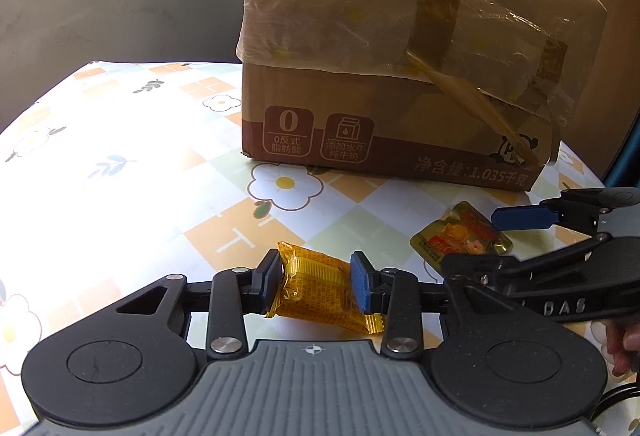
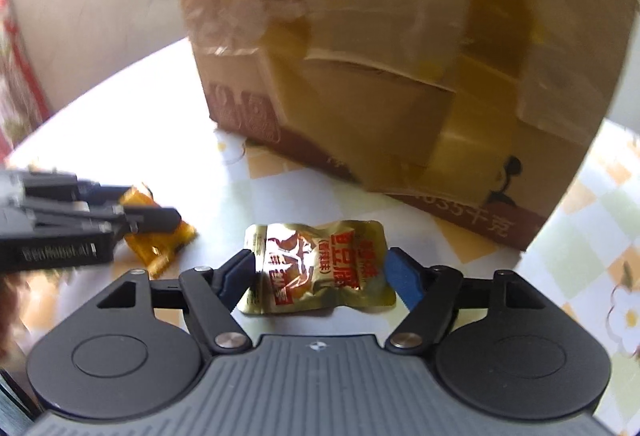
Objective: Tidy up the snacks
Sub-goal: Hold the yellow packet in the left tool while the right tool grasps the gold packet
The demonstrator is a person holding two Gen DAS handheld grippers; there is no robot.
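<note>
My left gripper (image 1: 316, 282) is shut on an orange-wrapped snack (image 1: 318, 286), its blue pads pressing both sides just above the flowered tablecloth. The same snack (image 2: 160, 236) and the left gripper (image 2: 132, 214) show at the left of the right wrist view. My right gripper (image 2: 320, 276) straddles a gold foil snack packet (image 2: 320, 268) with red print; its pads touch the packet's two ends and the packet looks slightly crumpled. In the left wrist view the gold packet (image 1: 460, 236) lies on the table with the right gripper (image 1: 500, 236) around it.
A large taped cardboard box (image 1: 392, 48) with raised flaps stands on the table right behind both snacks; it also fills the right wrist view (image 2: 400, 76). The flowered tablecloth (image 1: 120, 164) stretches to the left. A grey wall is behind.
</note>
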